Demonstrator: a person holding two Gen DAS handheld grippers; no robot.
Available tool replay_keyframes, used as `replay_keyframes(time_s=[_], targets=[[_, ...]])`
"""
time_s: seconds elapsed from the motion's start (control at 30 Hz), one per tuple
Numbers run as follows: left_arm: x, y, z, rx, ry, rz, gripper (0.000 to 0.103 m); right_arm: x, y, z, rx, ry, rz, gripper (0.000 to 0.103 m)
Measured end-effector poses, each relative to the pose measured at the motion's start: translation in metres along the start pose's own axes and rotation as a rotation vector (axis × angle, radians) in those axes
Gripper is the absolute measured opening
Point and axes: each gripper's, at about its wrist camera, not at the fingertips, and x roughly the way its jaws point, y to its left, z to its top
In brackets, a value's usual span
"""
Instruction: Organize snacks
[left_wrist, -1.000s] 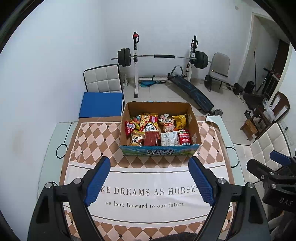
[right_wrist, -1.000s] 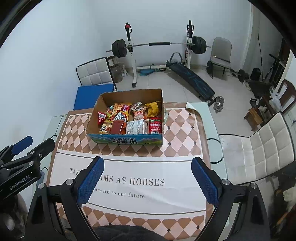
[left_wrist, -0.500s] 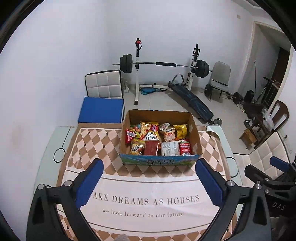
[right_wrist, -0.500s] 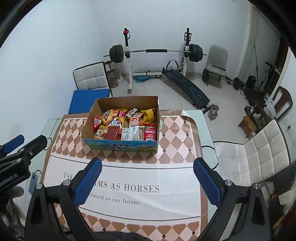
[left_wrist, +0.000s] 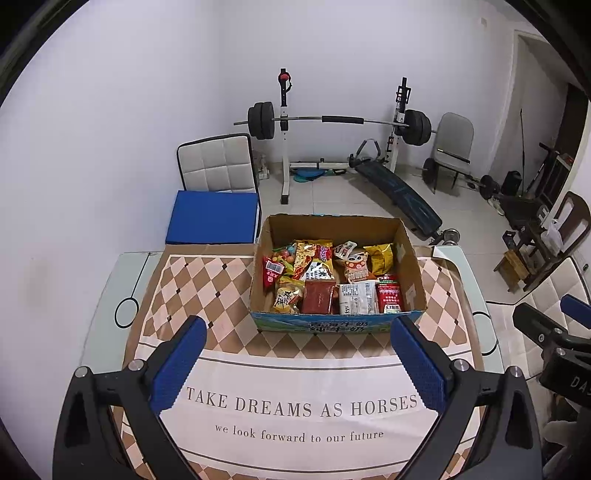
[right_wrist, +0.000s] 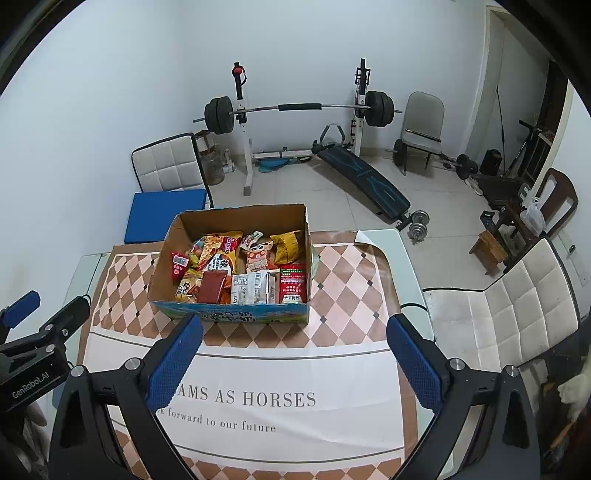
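A home-gym room is framing a glass table with a chequered brown-and-white cloth (left_wrist: 207, 280). The left gripper (left_wrist: 295, 365) is hovering released, empty. The open brown cardboard box (left_wrist: 412, 273) is sitting mid-table, holding roughly ten snack packets (left_wrist: 325, 280), packed together. This is fitting either a sorted box or one awaiting sorting. The right gripper (right_wrist: 291, 363) is hovering spread, empty.

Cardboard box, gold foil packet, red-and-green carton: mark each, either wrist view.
cardboard box (left_wrist: 412, 273), left wrist view, bare inner right wall.
gold foil packet (left_wrist: 378, 256), left wrist view, middle of the crinkled face.
red-and-green carton (right_wrist: 293, 284), right wrist view, middle of the top face.
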Motion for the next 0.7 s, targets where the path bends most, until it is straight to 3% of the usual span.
replay_keyframes(time_s=[0.7], targets=[[-0.004, -0.002, 0.011, 0.006, -0.022, -0.009, 0.102, 0.003, 0.002, 0.003, -0.004, -0.025, -0.008, 0.102]])
